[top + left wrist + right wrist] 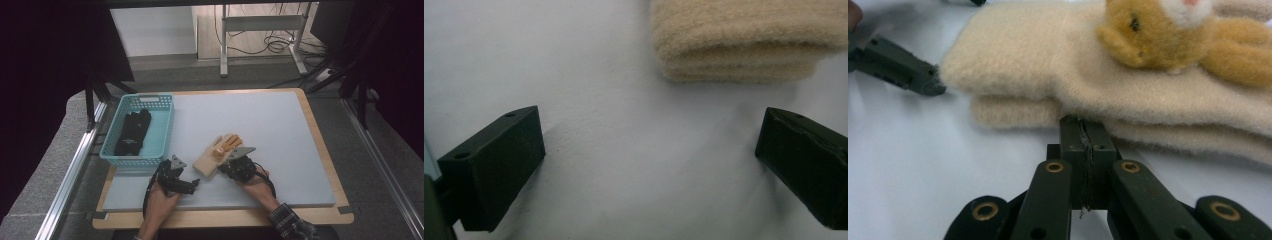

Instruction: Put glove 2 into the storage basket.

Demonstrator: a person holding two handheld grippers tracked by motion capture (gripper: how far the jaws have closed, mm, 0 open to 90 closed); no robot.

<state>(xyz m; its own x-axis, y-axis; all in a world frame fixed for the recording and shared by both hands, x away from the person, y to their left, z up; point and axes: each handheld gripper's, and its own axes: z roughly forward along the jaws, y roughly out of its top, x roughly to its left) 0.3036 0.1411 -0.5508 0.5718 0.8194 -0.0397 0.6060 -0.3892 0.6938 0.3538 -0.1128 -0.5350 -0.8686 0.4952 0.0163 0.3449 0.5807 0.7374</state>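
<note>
A pair of beige fleece gloves [210, 159] lies stacked on the white board [260, 125], with a yellow plush animal [1168, 35] on the top one. My right gripper [226, 165] is shut, and in the right gripper view its joined tips [1084, 127] touch the lower glove's [1013, 112] side edge. My left gripper [192, 182] stands open just short of the cuffs. In the left gripper view its jaws [649, 132] are spread wide over bare board, and the glove cuffs [744, 40] lie ahead of them, apart from the pads. One left jaw [903, 67] reaches the cuff end.
A teal plastic basket [135, 159] stands at the board's left edge, with dark gloves [132, 131] inside. The board rests on a wooden table [320, 135]. Beyond the table are a desk frame and cables [270, 42] on the floor.
</note>
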